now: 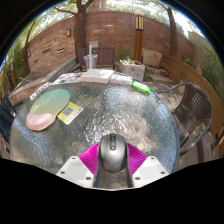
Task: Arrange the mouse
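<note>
A grey and black computer mouse (112,152) sits between my gripper's (112,162) two magenta pads (91,158), with its nose pointing away over a round glass-topped table (120,110). Both pads press against the mouse's sides. The mouse appears held just above the table's near edge. A round pastel mouse mat (48,108) lies on the table to the far left of the fingers.
A small yellow-green card (69,113) lies beside the mat. A white box (97,76), a book (121,79) and a green object (141,88) lie at the far side. A metal chair (193,105) stands to the right. A brick wall and plants lie beyond.
</note>
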